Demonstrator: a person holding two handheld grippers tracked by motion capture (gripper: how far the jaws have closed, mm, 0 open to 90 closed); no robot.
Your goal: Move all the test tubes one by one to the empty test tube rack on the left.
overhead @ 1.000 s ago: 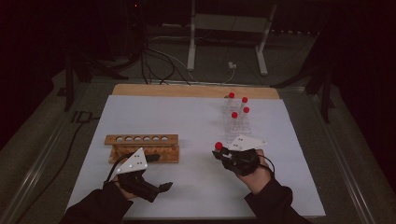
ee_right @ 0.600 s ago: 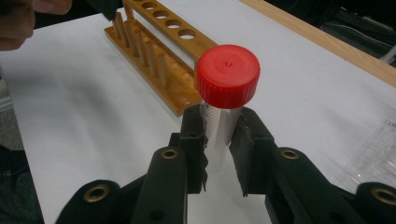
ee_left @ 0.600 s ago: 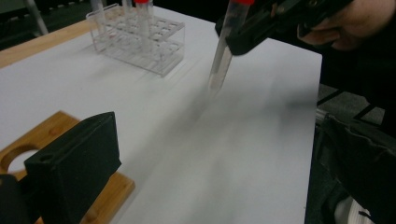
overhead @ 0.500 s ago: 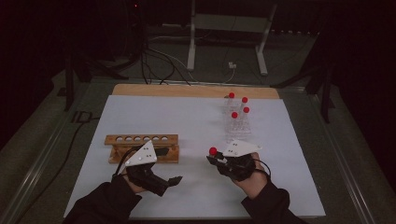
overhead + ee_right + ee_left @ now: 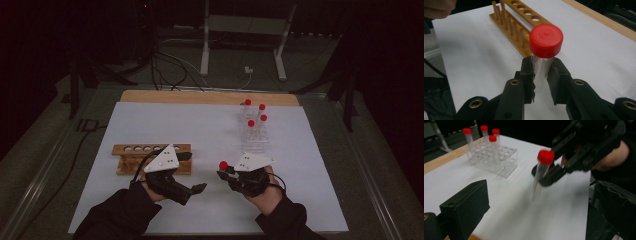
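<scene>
Lower centre of the high view: the right gripper [image 5: 223,175] pinches a clear red-capped tube [image 5: 544,53] just below its cap, upright above the white mat [image 5: 210,130]. The left gripper [image 5: 199,188], lower left, has jaws spread, holding nothing, beside the wooden rack [image 5: 131,152]. 4 capped tubes stand in the clear rack [image 5: 254,137], upper right

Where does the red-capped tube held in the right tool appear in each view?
High view: the held tube is lower centre, at the tip of the right tool.
Left gripper view: upper centre-right, clamped in the right tool.
Right gripper view: centre, upright between its black jaws.
Shared landmark: the wooden rack appears in the high and right gripper views.
</scene>
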